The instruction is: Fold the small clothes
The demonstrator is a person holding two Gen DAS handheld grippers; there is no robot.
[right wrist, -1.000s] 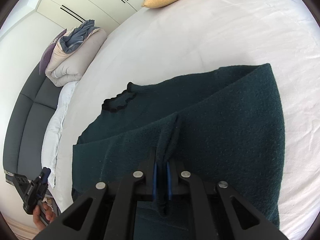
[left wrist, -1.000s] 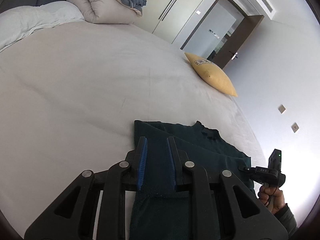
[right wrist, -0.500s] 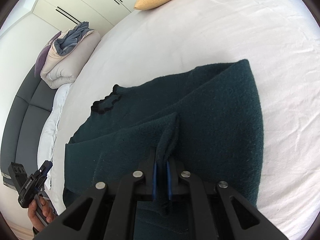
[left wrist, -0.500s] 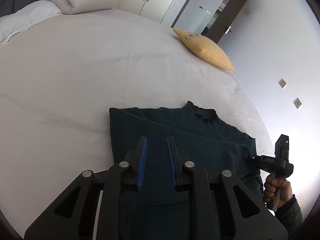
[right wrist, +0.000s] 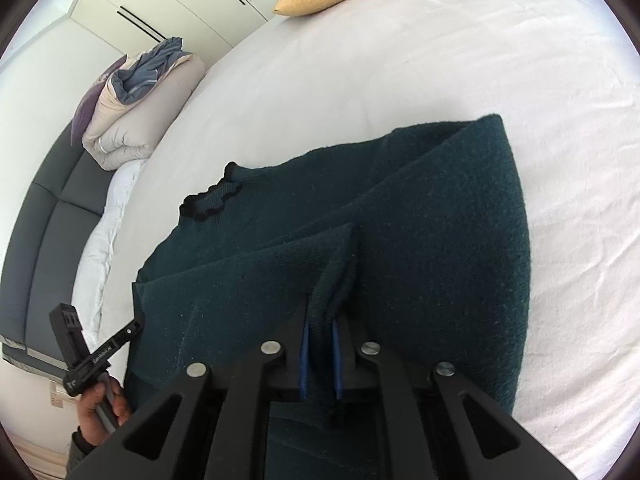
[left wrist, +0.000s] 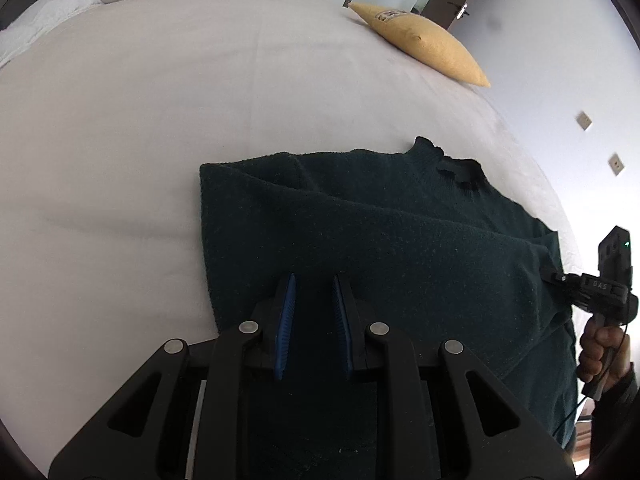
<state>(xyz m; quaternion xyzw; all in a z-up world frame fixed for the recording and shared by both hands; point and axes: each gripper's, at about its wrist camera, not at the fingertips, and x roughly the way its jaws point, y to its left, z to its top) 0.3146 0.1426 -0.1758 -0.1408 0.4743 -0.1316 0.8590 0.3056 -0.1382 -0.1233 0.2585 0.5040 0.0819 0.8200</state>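
A dark green knit sweater with a frilled black collar lies on the white bed, its lower part lifted and folded over toward the collar. My left gripper has its blue pads apart with dark cloth between them; whether it holds the cloth is unclear. My right gripper is shut on a pinched fold of the sweater. The collar also shows in the right wrist view. Each gripper shows in the other's view: the right one at the sweater's right edge, the left one at its left edge.
The white bed sheet spreads around the sweater. A yellow pillow lies at the far edge. Folded duvets are stacked by the grey headboard. Wardrobe doors and a room door stand beyond.
Both grippers have moved back and up over the bed, carrying the sweater's lower part with them. More of the sweater and its collar now show ahead of the left gripper.
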